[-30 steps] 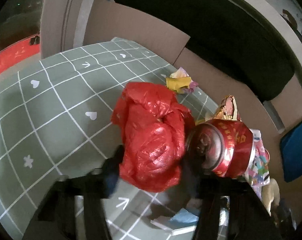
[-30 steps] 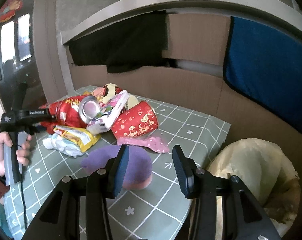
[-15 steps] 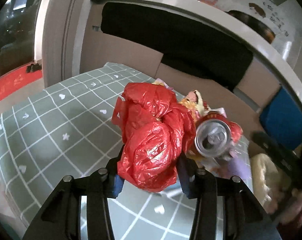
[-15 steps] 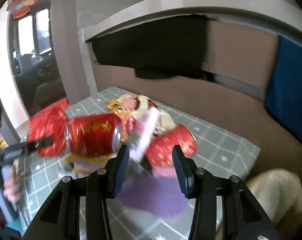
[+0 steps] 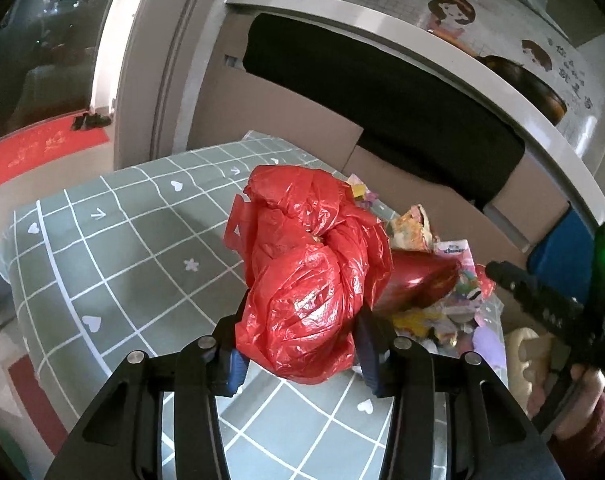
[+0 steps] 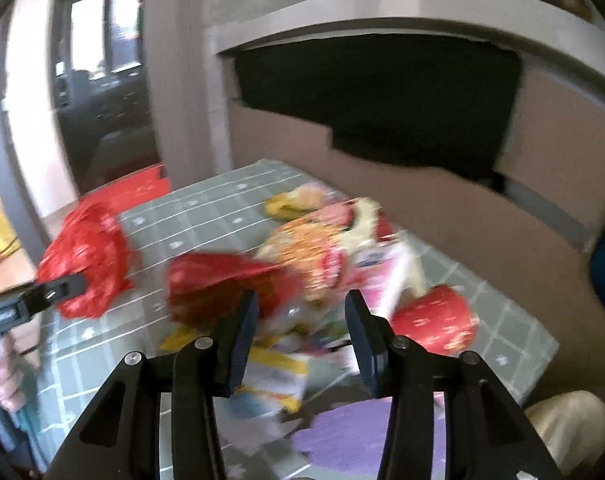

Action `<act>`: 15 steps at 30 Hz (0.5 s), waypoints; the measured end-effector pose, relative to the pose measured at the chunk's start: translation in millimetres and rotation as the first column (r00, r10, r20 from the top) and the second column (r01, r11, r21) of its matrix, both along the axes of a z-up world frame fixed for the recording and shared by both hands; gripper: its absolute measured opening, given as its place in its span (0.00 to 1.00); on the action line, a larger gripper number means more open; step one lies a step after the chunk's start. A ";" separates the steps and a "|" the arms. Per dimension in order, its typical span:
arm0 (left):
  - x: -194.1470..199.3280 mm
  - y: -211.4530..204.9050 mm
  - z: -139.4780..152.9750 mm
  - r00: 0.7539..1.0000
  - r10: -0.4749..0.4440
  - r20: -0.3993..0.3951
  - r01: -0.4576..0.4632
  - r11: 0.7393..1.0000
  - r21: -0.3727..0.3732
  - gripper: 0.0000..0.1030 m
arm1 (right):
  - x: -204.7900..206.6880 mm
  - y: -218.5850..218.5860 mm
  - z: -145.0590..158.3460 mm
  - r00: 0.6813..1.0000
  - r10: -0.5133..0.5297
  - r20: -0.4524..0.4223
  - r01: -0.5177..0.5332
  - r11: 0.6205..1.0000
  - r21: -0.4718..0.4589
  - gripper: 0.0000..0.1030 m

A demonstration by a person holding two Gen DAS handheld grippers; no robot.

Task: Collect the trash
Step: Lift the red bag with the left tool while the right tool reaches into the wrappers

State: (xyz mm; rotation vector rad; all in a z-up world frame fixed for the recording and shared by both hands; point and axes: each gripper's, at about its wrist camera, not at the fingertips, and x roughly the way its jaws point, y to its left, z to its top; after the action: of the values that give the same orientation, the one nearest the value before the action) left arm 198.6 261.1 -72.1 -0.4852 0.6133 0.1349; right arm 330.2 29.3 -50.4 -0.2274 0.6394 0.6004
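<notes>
- One green tablecloth (image 5: 114,256) with a white grid, hearts and arrows covers the table; it fills the lower half of both wrist views, with brown cardboard panels (image 5: 286,120) standing behind its far edge.
- Heaped litter (image 6: 334,248) sits on the cloth toward its far side; the right wrist view is blurred, so wrappers in yellow, pink and orange merge there; a red can (image 5: 418,280) lies on its side in the heap.
- Crumpled red plastic bag (image 5: 310,276) is clamped between the blue pads of the left gripper (image 5: 302,344); the jaws are closed onto its lower part; the bag is raised over the near part of the cloth, just beside the can and left of the heap; it shows again at the left of the right wrist view (image 6: 86,260).
- Purple scrap (image 6: 350,436) lies flat on the cloth near its front edge.
- Red paper cup (image 6: 434,324) with gold print lies on its side at the right of the heap.
- Right gripper (image 6: 302,336) has its jaws spread wide with nothing between them; it points at the heap from the near side.
</notes>
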 end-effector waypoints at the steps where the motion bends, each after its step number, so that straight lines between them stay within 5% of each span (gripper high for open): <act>1: 0.2 -0.6 -0.4 1.000 -0.001 0.002 0.001 1.000 -0.001 0.44 | 7.1 -3.3 -0.6 1.000 -0.027 -0.004 0.027 1.000 0.003 0.42; 11: 2.3 -4.5 2.6 0.999 -0.017 0.035 0.017 1.000 0.013 0.44 | 55.2 0.9 -31.7 0.990 -0.125 -0.071 0.123 0.992 -0.031 0.42; 15: 3.3 2.8 5.7 0.999 -0.004 0.041 0.003 1.000 0.028 0.44 | 52.0 7.4 -11.2 0.997 -0.078 -0.020 0.078 0.997 -0.007 0.39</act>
State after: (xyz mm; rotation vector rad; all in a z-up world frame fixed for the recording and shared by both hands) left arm 201.9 263.9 -66.3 -0.4585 0.5717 0.1302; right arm 382.2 36.7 -61.6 -0.2012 0.6667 0.5262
